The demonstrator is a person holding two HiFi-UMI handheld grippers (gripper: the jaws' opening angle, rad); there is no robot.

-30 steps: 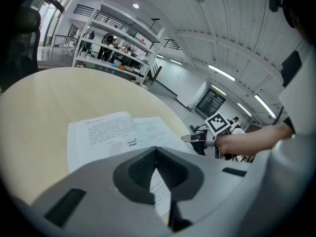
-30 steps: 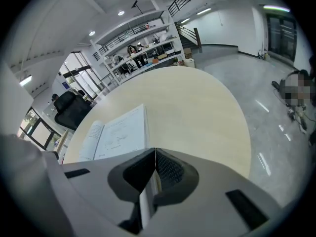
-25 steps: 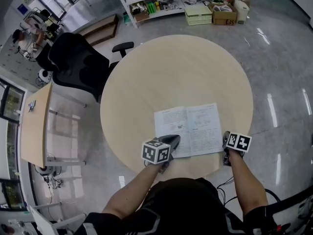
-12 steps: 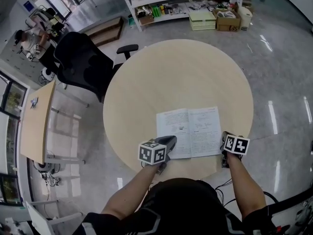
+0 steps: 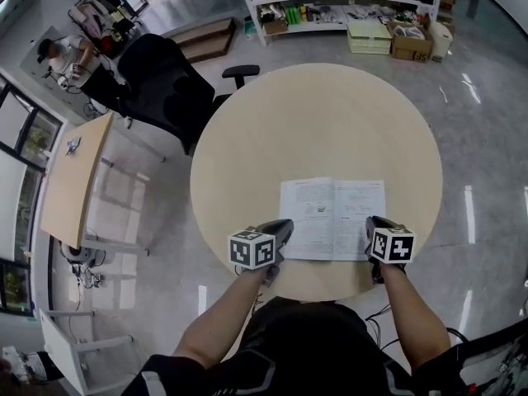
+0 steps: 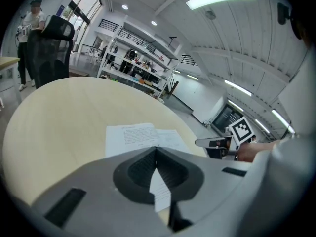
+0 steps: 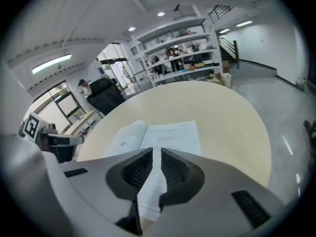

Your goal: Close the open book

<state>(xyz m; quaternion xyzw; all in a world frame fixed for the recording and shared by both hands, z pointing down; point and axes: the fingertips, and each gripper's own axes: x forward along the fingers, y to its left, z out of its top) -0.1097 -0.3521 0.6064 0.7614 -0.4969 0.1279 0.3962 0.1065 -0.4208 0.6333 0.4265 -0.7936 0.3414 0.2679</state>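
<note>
White printed open book [image 5: 332, 209] lies flat by the round pale-wood bench's [image 5: 313, 114] near edge, left hand-held gripper [image 5: 284, 224] jaws together above its left page, right hand-held gripper [image 5: 371, 222] jaws just opening a slit, empty, probably seeking the right page's edge.

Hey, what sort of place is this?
Probably a lab or workshop office: open shelving loaded with supplies, a black office chair by a round table, a polished floor.
</note>
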